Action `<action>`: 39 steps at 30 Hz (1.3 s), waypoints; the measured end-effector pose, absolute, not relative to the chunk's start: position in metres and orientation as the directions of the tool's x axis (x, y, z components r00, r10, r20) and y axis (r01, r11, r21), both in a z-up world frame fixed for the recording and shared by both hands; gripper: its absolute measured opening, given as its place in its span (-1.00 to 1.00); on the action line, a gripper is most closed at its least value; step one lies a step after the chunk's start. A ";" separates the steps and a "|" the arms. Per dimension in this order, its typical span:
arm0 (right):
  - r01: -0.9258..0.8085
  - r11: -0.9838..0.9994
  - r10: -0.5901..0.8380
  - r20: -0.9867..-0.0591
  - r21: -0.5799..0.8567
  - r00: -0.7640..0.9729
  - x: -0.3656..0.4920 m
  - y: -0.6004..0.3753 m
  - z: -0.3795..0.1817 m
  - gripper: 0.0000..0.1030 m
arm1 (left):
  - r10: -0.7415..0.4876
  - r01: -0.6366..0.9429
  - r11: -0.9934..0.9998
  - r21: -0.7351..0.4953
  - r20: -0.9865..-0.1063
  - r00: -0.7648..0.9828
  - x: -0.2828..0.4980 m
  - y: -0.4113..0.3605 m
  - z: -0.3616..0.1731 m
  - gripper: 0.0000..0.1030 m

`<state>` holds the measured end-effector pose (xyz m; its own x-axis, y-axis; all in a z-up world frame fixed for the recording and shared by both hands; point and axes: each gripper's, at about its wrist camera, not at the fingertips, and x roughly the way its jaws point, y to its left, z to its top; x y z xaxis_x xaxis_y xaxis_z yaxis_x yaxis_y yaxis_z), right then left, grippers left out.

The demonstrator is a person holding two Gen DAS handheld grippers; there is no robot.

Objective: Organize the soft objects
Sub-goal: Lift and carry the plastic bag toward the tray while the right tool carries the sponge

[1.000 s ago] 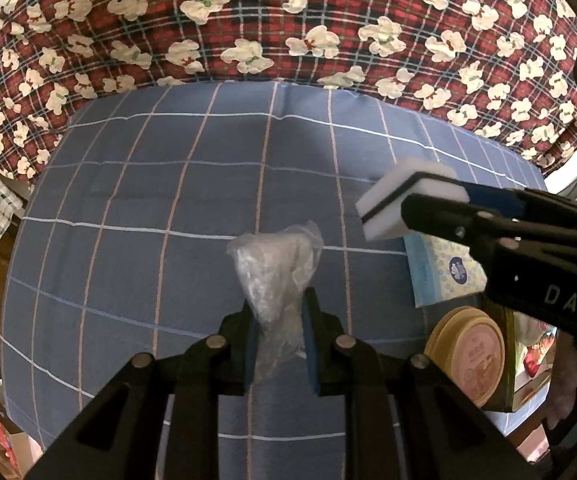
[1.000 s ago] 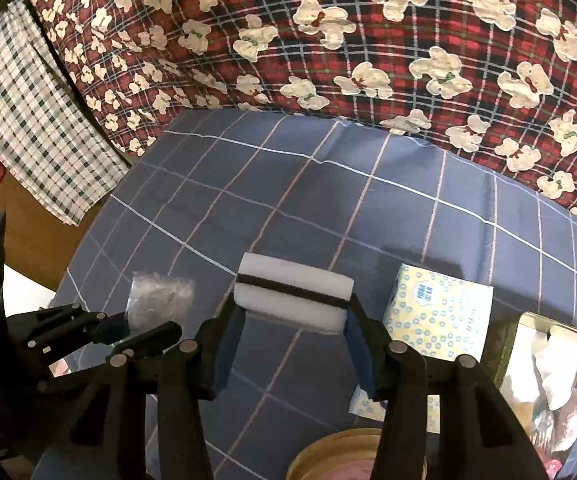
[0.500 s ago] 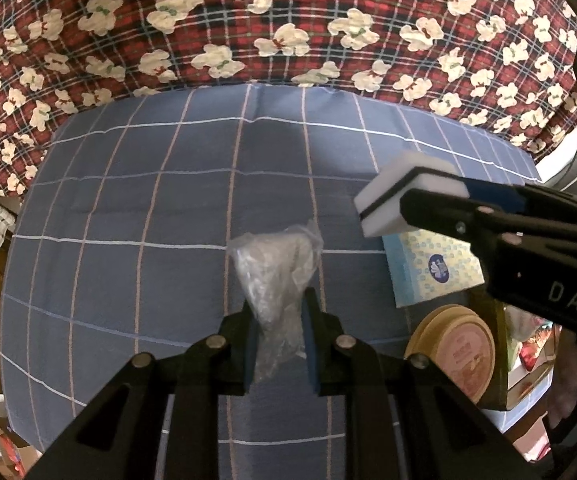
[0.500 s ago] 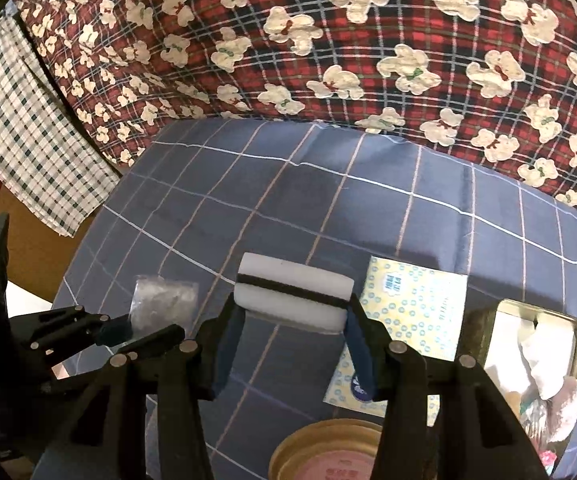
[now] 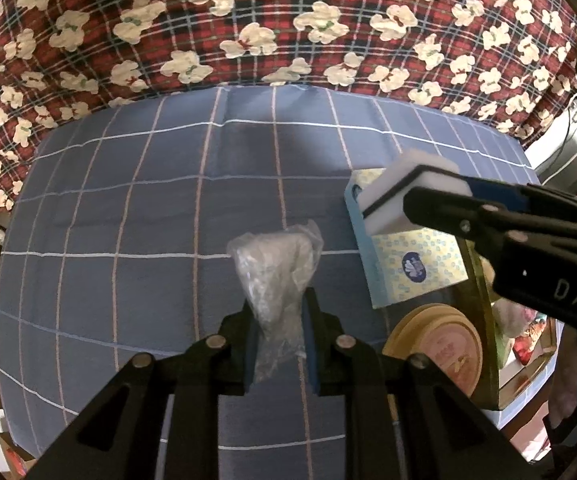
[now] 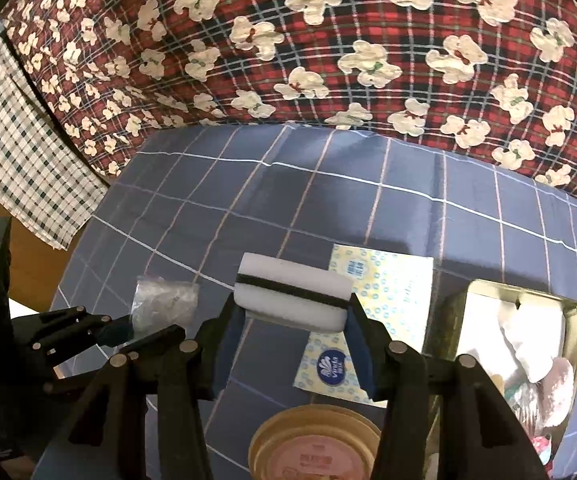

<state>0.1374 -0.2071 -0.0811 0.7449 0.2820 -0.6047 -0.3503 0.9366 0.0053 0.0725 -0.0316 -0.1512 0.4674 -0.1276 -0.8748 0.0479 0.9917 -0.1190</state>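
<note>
A crumpled clear plastic bag [image 5: 276, 276] sticks up between the blue pads of my left gripper [image 5: 279, 320], which is shut on it above the blue checked cloth [image 5: 128, 216]. My right gripper [image 6: 294, 320] is shut on a white sponge [image 6: 292, 296] with a black middle stripe, held above the cloth. In the left wrist view the sponge [image 5: 400, 196] hangs over a tissue pack [image 5: 412, 264]. From the right wrist view the left gripper [image 6: 128, 328] and its bag [image 6: 164, 306] lie to the lower left.
The yellow-patterned tissue pack [image 6: 384, 300] lies on the cloth beside a metal tin [image 6: 528, 340] holding white soft things. A round tan lid [image 6: 316, 444] sits at the near edge. A red plaid teddy-bear fabric [image 6: 328, 60] covers the far side; a checked towel [image 6: 12, 160] hangs left.
Both grippers have moved rightwards over the cloth with their loads. The sponge now hangs over the tissue pack, and the tin and round lid show more fully.
</note>
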 end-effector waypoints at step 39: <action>-0.181 0.978 0.209 -0.553 0.107 0.806 0.119 -0.298 -0.076 0.01 | -0.189 0.240 0.967 -0.086 -0.872 0.451 0.091 -0.114 -0.143 -0.66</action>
<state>0.1193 -0.2984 -0.0762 0.8065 0.2094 -0.5530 -0.1805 0.9777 0.1069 0.0907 -0.1138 -0.1425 0.4510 -0.1892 -0.8722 0.2399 0.9670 -0.0858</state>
